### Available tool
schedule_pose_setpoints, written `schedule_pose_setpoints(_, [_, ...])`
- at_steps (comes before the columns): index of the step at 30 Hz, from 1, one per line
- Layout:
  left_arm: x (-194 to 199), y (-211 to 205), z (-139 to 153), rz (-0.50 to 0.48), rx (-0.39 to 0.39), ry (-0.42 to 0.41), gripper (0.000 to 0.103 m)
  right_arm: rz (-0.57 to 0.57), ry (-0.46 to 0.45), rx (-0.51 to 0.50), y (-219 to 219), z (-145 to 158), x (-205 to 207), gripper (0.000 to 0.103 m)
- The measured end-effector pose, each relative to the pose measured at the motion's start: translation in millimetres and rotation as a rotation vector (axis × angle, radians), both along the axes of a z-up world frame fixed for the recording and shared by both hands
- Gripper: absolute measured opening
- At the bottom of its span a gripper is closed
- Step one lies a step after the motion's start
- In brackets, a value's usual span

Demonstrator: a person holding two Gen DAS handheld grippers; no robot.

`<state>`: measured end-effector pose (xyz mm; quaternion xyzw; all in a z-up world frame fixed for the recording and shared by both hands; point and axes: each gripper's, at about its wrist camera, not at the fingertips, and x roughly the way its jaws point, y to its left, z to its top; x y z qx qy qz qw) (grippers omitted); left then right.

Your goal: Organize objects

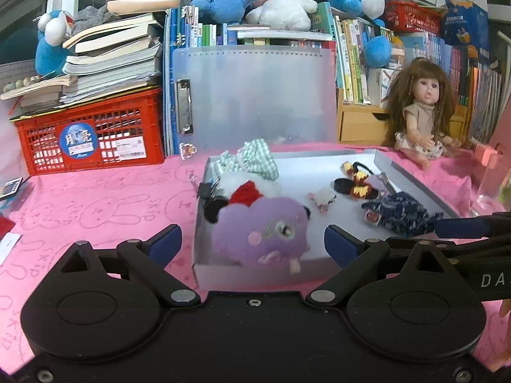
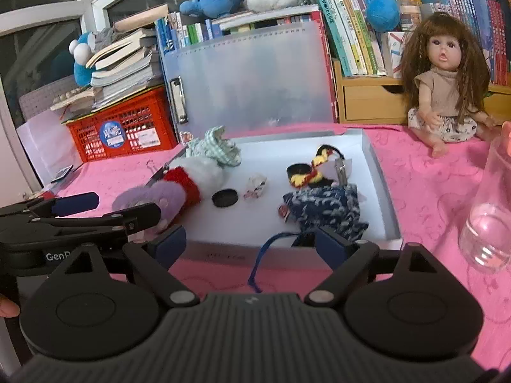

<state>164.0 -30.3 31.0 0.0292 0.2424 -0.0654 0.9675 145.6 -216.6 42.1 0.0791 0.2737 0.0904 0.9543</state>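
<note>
A shallow white box (image 1: 415, 178) lies on the pink cloth. In it are a purple plush toy (image 1: 258, 233) with red knit, a green checked cloth (image 1: 255, 159), a yellow-and-black knit piece (image 1: 357, 182) and a dark blue patterned pouch (image 1: 402, 217). My left gripper (image 1: 254, 244) is open just before the box's near wall, facing the plush, pads clear of it. My right gripper (image 2: 250, 241) is open at the box's (image 2: 380, 191) front edge. The pouch (image 2: 325, 207) lies by its right finger, and a blue cord (image 2: 258, 261) hangs over the edge between the fingers.
A long-haired doll (image 2: 447, 89) sits at the back right. A clear glass (image 2: 488, 217) stands to the right of the box. A red crate (image 1: 92, 137) under stacked books is at the back left, with a translucent folder (image 1: 255, 95) behind the box.
</note>
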Motion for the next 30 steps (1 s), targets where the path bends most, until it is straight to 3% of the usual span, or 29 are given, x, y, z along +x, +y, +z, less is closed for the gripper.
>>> schedule_pose_setpoints(6, [-13, 7, -10, 0.013, 0.015, 0.022, 0.097, -0.016, -0.004, -0.026, 6, -8, -10, 0.099])
schedule_pose_setpoints(16, [-18, 18, -20, 0.052, 0.014, 0.049, 0.097, -0.058, -0.098, -0.133, 18, -5, -10, 0.103])
schedule_pose_setpoints(30, [-22, 29, -32, 0.058, 0.004, 0.084, 0.098, -0.108, -0.025, -0.164, 27, -14, -5, 0.103])
